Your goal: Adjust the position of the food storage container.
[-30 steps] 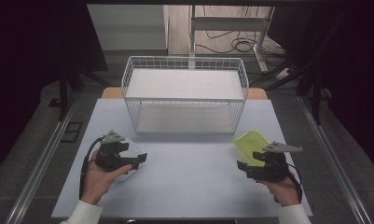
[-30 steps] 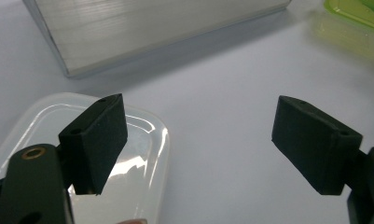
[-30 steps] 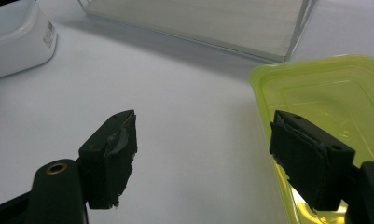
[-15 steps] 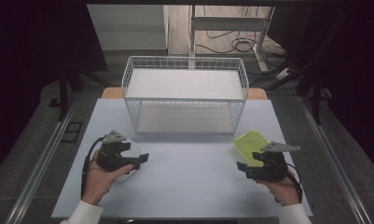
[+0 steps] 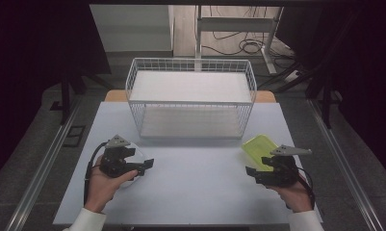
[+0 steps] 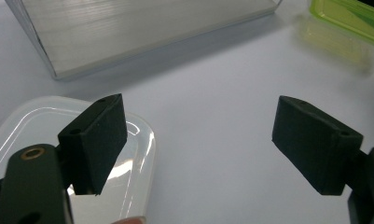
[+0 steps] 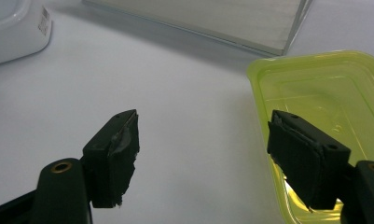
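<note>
My left gripper (image 5: 148, 165) is open and hovers over the right end of a clear plastic container (image 5: 135, 155) at the table's front left. In the left gripper view the gripper (image 6: 198, 128) has its jaws spread wide, with the left jaw above the clear container (image 6: 31, 126) and nothing between them. My right gripper (image 5: 249, 172) is open at the front right, just in front of a yellow-green container (image 5: 258, 146). In the right gripper view the gripper (image 7: 203, 140) has its right jaw over the yellow-green container (image 7: 324, 88), and bare table lies between the jaws.
A white wire basket (image 5: 190, 96) with a pale floor stands at the back middle of the white table (image 5: 195, 192). Its base edge (image 6: 128, 32) lies ahead of both grippers. The clear container (image 7: 12, 28) is at the top left of the right gripper view.
My left gripper has edged slightly right and toward the person, over the clear container. The right gripper has stayed about where it was.
</note>
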Tool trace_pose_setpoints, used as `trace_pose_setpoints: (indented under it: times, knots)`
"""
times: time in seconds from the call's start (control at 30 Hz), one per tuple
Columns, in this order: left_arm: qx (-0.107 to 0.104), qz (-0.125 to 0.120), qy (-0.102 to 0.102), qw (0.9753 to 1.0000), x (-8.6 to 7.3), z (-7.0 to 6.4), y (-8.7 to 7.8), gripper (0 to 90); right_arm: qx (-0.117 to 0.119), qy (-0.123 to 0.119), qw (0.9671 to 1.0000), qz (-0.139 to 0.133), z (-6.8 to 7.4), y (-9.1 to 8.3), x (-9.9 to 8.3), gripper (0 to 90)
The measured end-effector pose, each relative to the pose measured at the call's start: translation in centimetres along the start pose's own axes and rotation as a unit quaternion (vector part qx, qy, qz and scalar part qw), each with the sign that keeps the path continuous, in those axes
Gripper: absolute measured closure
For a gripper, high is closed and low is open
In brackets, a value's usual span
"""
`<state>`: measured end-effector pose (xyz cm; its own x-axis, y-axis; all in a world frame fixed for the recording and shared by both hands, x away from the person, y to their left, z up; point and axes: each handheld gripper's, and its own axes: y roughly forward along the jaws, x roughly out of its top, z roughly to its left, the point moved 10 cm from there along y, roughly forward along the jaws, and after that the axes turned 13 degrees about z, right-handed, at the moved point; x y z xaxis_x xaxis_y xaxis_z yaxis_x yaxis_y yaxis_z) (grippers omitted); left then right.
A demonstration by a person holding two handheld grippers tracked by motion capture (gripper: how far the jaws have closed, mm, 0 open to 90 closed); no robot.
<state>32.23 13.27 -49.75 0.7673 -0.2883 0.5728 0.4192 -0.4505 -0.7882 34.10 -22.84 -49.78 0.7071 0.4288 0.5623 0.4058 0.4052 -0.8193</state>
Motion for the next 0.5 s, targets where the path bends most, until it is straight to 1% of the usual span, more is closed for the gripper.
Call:
trace_pose_setpoints:
  times: [0.1,0.13,0.17,0.2,0.23,0.3,0.33,0.37,0.4,0.47,0.5]
  knots:
    - [0.001,0.003,0.007,1.0000,0.1,-0.2,0.1,17.6,-0.002,0.003,1.0000,-0.001,-0.3,-0.2,0.1,26.0]
    - [0.000,0.002,0.007,1.0000,0.2,-0.2,0.1,17.6,-0.004,0.008,1.0000,-0.001,-0.5,-0.3,0.2,26.5]
    - [0.000,0.002,0.007,1.0000,0.2,-0.2,0.1,17.7,-0.004,0.008,1.0000,-0.001,-0.5,-0.3,0.2,26.5]
    - [-0.001,0.001,0.006,1.0000,0.1,-0.1,0.0,17.7,-0.002,0.017,0.9998,-0.005,-0.8,-0.5,0.5,27.9]
    - [-0.001,0.000,0.005,1.0000,0.1,0.0,0.0,17.8,-0.003,0.019,0.9998,-0.005,-0.9,-0.6,0.7,28.4]
    - [-0.001,0.000,0.006,1.0000,0.1,0.0,0.0,18.0,-0.015,0.022,0.9996,-0.010,-1.2,-0.7,1.2,30.7]
    - [-0.001,0.000,0.006,1.0000,0.1,0.0,0.0,18.0,-0.015,0.022,0.9996,-0.010,-1.2,-0.7,1.2,30.7]
    - [-0.003,0.002,0.009,1.0000,0.2,-0.2,0.1,18.1,-0.017,0.034,0.9992,-0.011,-1.8,-0.8,1.7,33.7]
    - [-0.004,0.003,0.012,0.9999,0.2,-0.3,0.2,18.2,-0.019,0.041,0.9989,-0.011,-2.0,-0.9,1.9,34.7]
    - [-0.002,0.006,0.022,0.9997,0.2,-0.5,0.3,18.4,-0.025,0.049,0.9984,-0.010,-2.8,-1.2,2.5,36.2]
    - [-0.002,0.006,0.022,0.9997,0.2,-0.5,0.3,18.4,-0.025,0.049,0.9984,-0.010,-2.8,-1.2,2.5,36.2]
